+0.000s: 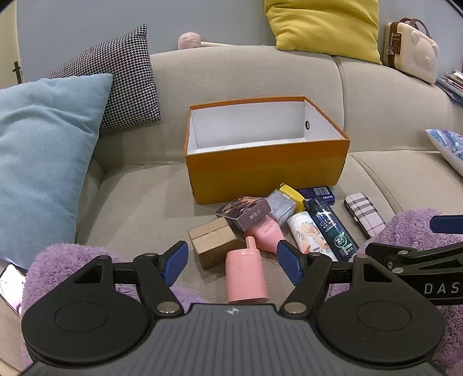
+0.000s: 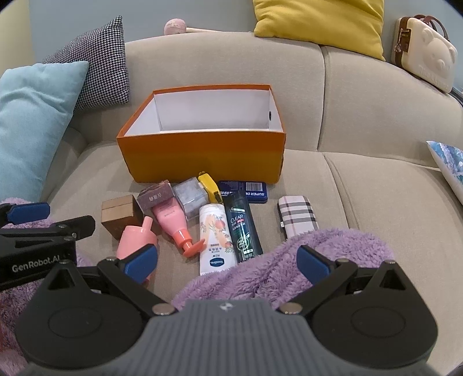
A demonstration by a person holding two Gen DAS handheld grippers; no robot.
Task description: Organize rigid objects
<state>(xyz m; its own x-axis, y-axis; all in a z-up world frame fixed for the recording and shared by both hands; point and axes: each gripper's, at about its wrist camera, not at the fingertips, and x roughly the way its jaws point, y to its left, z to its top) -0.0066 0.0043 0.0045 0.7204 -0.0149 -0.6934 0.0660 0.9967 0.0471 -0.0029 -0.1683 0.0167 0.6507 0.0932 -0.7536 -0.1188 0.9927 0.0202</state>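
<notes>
The left gripper (image 1: 231, 259) is held low over the sofa seat (image 1: 139, 208) with its fingers (image 1: 175, 261) spread wide and nothing between the pads; the pink bottle (image 1: 246, 277) lies just ahead of them. The right gripper (image 2: 227, 260) is likewise spread and empty, above a purple fleece (image 2: 277, 269).

No item has yet been put in the orange box (image 1: 266, 173), which stands open and empty behind the pile. Judged from this, the first pick is best made on the pink bottle: the fingers should be lowered astride its body, closed across the width, and the bottle lifted clear of the brown box (image 1: 212, 241) touching it before being carried over the rim.

From left to right the sofa carries a blue cushion (image 1: 43, 162), a checked cushion (image 1: 124, 78), a yellow cushion (image 1: 324, 26) and a cream case (image 1: 413, 49) on the backrest
</notes>
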